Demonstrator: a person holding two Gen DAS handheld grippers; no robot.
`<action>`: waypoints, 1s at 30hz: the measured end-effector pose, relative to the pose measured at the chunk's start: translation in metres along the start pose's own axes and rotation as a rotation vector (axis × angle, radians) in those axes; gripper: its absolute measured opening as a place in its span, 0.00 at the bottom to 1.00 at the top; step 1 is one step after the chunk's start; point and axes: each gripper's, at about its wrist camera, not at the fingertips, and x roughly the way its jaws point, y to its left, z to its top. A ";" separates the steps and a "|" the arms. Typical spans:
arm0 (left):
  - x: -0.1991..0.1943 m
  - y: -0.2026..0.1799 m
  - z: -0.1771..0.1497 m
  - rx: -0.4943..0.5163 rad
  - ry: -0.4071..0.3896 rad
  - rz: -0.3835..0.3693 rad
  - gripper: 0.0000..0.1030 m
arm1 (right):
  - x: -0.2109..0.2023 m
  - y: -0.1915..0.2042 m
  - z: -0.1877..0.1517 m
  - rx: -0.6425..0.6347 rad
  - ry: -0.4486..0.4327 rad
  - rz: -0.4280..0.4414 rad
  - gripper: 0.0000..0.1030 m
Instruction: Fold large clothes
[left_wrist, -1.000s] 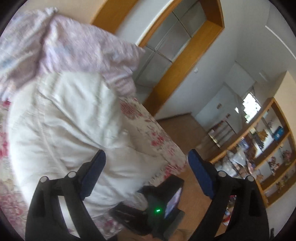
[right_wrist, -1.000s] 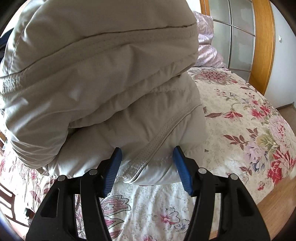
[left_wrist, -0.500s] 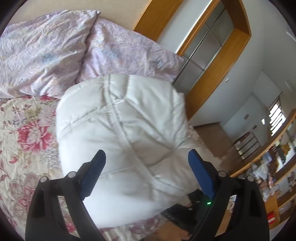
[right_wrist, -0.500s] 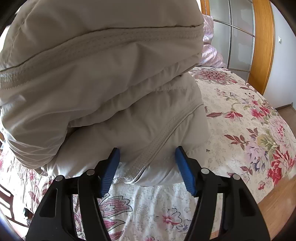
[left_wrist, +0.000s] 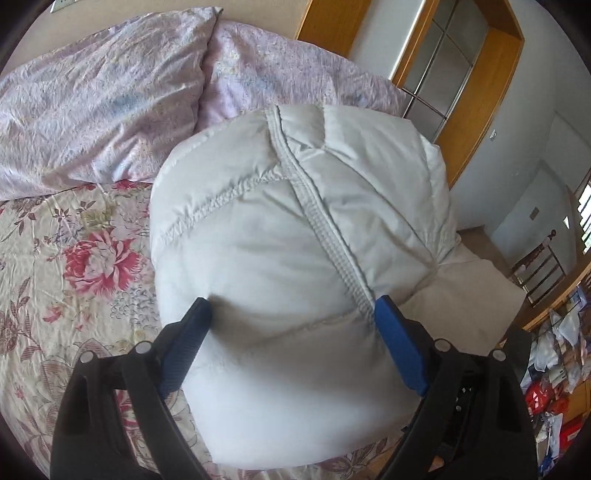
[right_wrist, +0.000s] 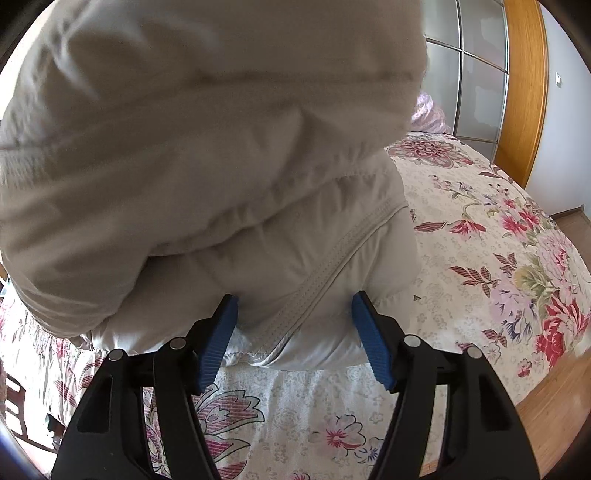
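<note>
A white padded jacket (left_wrist: 295, 236) lies folded into a thick bundle on the floral bedspread (left_wrist: 74, 236). My left gripper (left_wrist: 291, 321) is open, and its blue pads (left_wrist: 399, 343) press against the near end of the bundle's top layer. In the right wrist view the jacket (right_wrist: 207, 147) fills the upper left, its top fold bulging over a lower layer. My right gripper (right_wrist: 295, 317) is open, its pads (right_wrist: 369, 339) straddling the lower layer's seamed edge (right_wrist: 314, 280) just above the bedspread (right_wrist: 498, 258).
Two pale lilac pillows (left_wrist: 110, 99) lie at the head of the bed behind the jacket. A wood-framed glass door (left_wrist: 454, 62) stands beyond; it also shows in the right wrist view (right_wrist: 517, 74). Wooden floor (right_wrist: 554, 398) lies past the bed edge. Cluttered shelves (left_wrist: 565, 350) stand at the right.
My left gripper has swung from the room view down onto the folded jacket and now presses into it. The top fold has sagged lower in the right wrist view. My right gripper stayed in place.
</note>
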 end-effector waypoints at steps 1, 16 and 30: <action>0.000 -0.001 -0.002 0.001 0.004 -0.002 0.87 | 0.000 0.000 0.000 0.000 0.000 0.000 0.64; 0.021 -0.011 -0.017 0.031 0.047 -0.028 0.88 | -0.017 -0.040 -0.002 0.102 -0.009 -0.114 0.65; 0.022 -0.014 -0.028 0.048 0.053 -0.029 0.89 | -0.080 -0.054 0.015 0.090 -0.186 -0.240 0.65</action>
